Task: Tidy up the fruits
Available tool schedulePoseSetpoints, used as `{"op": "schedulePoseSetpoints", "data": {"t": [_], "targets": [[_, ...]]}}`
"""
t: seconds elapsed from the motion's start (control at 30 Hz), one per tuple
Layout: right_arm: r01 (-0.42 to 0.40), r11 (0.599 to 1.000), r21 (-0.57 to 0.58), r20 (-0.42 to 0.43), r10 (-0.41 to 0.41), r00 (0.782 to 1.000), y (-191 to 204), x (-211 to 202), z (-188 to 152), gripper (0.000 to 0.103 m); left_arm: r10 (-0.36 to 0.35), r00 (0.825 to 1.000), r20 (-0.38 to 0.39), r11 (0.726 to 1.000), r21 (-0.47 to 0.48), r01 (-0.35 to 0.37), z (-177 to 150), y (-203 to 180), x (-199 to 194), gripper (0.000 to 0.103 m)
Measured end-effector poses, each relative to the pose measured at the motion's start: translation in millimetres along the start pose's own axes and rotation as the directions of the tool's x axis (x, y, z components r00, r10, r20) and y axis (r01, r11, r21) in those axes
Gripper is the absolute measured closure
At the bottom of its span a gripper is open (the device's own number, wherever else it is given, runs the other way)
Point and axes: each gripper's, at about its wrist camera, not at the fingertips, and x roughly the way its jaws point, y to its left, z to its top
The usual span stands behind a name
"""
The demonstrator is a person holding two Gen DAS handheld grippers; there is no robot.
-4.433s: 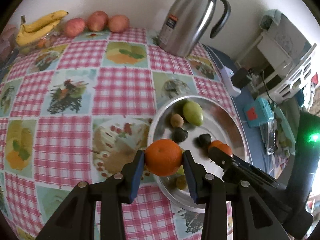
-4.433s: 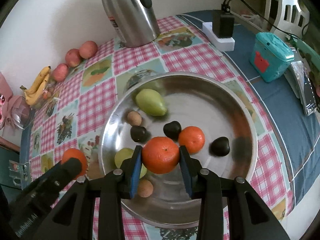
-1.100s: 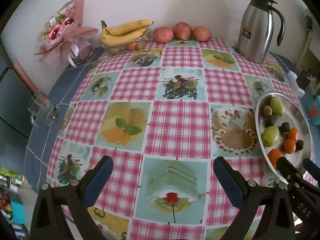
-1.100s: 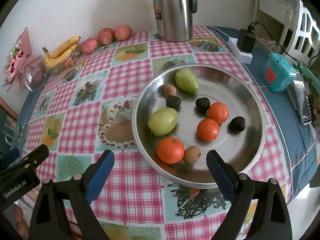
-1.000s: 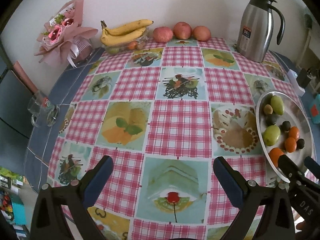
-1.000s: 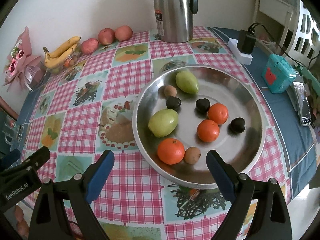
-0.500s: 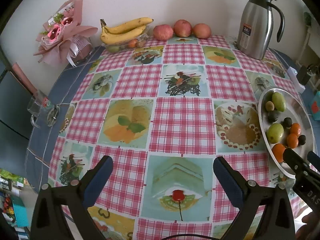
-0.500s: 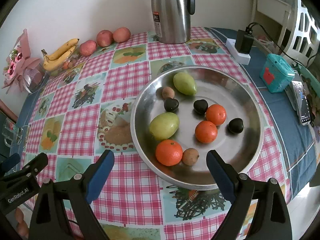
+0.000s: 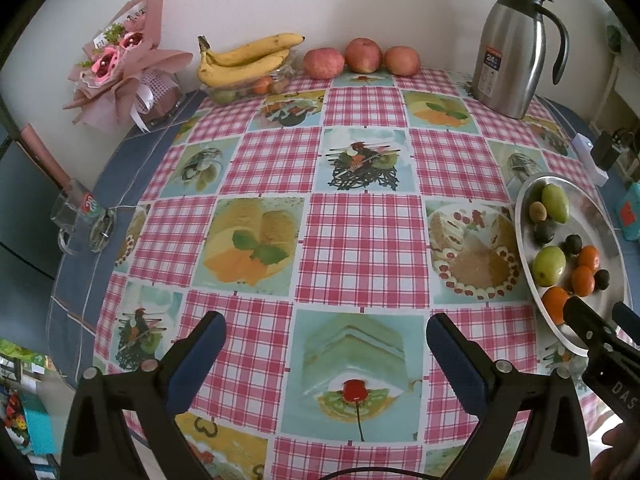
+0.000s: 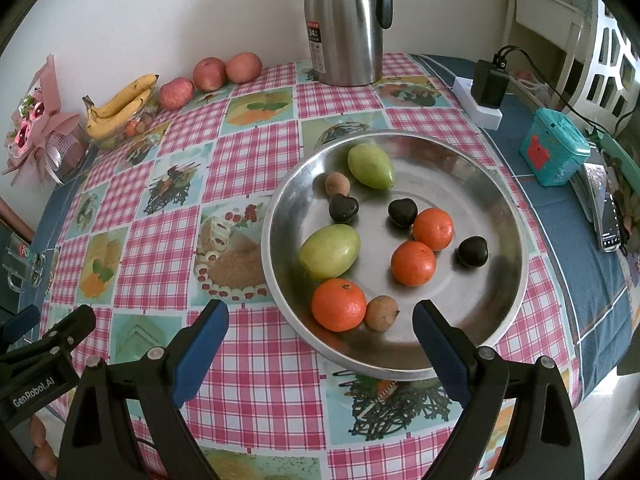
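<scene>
A round steel tray (image 10: 496,200) sits on the checked tablecloth and holds three oranges (image 10: 339,304), two green mangoes (image 10: 330,251), three dark heart-shaped fruits (image 10: 343,208) and two small brown fruits (image 10: 382,313). My right gripper (image 10: 321,322) hangs open above the tray's near rim, nothing between its blue pads. In the left wrist view the same tray (image 9: 524,248) lies at the far right. My left gripper (image 9: 326,340) is open and empty over the bare cloth, left of the tray.
Bananas (image 9: 248,58) on a small bowl and three apples (image 9: 362,56) line the far wall, with a steel jug (image 9: 514,48) to their right. A wrapped bouquet (image 9: 124,64) and a glass mug (image 9: 76,216) stand at the left. A power strip (image 10: 480,100), teal box (image 10: 554,148) and phone (image 10: 600,200) lie right of the tray.
Both grippers let go of the oranges they held several seconds ago and drew back from the tray. Over the last second the views barely shift; both stay open.
</scene>
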Motion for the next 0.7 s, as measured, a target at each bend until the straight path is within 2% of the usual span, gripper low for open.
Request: {"op": "schedulePoseSetpoints", "data": {"t": [0.7], "targets": [[-0.001, 1.000, -0.007, -0.008, 0.001, 1.000, 0.7, 1.8, -0.9, 0.009, -0.010, 1.000, -0.003, 1.000, -0.003, 0.010, 0.9, 1.7, 1.8, 0.001]]}}
